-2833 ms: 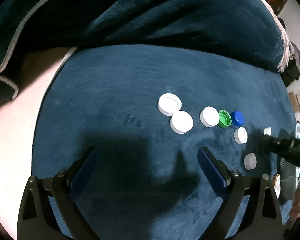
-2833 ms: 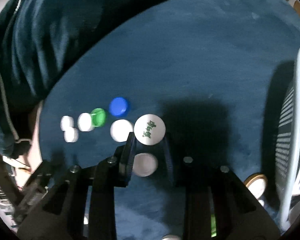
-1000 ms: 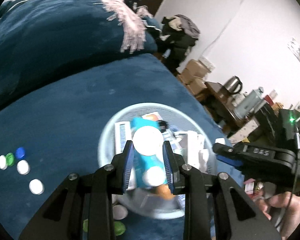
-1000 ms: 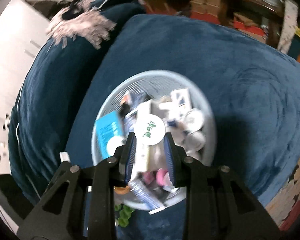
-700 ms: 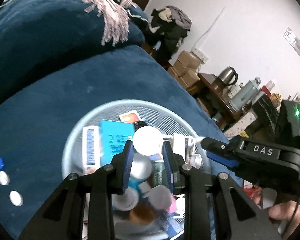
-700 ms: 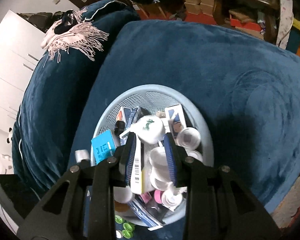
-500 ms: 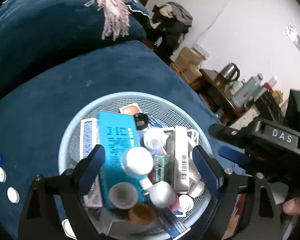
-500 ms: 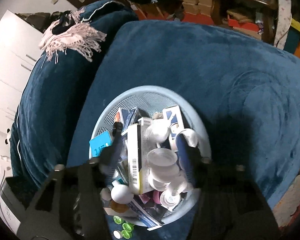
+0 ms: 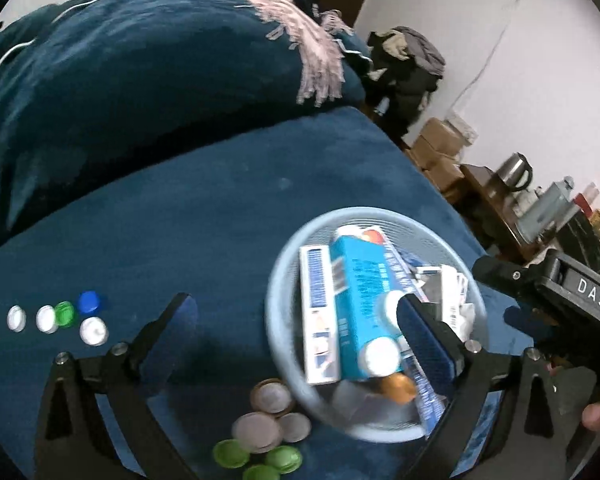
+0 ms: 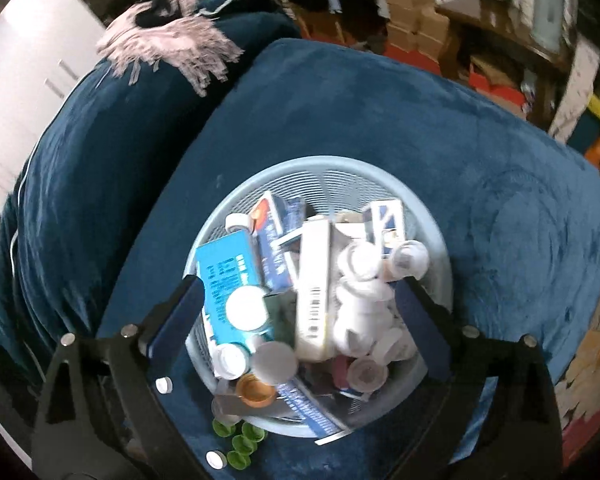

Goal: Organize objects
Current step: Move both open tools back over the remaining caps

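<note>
- Presently, both hand-held grippers hang above a pale blue mesh basket (image 10: 380,172) that sits on a dark blue plush surface (image 9: 204,216).
- Right gripper (image 10: 296,308): jaws spread wide, nothing between them. The basket lies directly beneath, its contents filling the gap between the two fingers in the right wrist view.
- Left gripper (image 9: 296,320): jaws likewise spread wide and empty. Its right-hand finger overlaps the basket; its left-hand finger sits over bare plush, so the basket lies below and toward that gripper's right side.
- Basket contents: a light blue carton (image 10: 228,276), a white box with a barcode (image 10: 314,296), other small boxes, white bottles and several white caps (image 10: 246,308), heaped together.
- Outside the basket: a cluster of green caps (image 9: 256,458) and grey lids just beside its near rim.
- Further off on the plush: a row of white caps with one green cap (image 9: 65,314) and one blue cap (image 9: 89,302), well apart from the basket.
</note>
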Demonstrator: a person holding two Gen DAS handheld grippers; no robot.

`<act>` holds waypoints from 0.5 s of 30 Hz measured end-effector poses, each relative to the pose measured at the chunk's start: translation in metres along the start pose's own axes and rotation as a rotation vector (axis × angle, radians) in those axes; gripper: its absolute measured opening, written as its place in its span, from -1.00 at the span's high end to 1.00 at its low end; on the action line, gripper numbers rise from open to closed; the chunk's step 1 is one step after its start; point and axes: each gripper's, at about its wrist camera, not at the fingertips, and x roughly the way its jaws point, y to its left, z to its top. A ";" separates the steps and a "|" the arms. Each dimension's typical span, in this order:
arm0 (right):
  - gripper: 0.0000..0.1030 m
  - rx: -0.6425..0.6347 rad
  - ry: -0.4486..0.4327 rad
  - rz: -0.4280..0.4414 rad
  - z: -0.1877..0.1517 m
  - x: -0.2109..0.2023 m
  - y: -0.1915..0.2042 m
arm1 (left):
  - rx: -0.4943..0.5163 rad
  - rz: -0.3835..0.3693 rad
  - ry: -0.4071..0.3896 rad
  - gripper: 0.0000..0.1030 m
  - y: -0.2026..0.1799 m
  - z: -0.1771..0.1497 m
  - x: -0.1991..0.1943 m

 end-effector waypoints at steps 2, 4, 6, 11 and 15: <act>-0.90 -0.044 -0.006 -0.010 -0.004 0.000 0.013 | -0.013 0.022 -0.002 -0.95 0.012 0.000 -0.007; -0.90 -0.097 -0.012 -0.018 -0.010 0.000 0.029 | -0.023 0.050 -0.004 -0.95 0.026 -0.001 -0.014; -0.90 -0.150 -0.013 -0.018 -0.016 0.001 0.047 | -0.034 0.075 -0.012 -0.96 0.037 -0.002 -0.022; -0.91 -0.274 -0.012 -0.012 -0.032 0.004 0.084 | -0.046 0.135 -0.023 -0.96 0.063 -0.006 -0.041; -0.91 -0.344 0.005 0.016 -0.046 0.008 0.111 | -0.037 0.186 -0.028 -0.96 0.084 -0.011 -0.054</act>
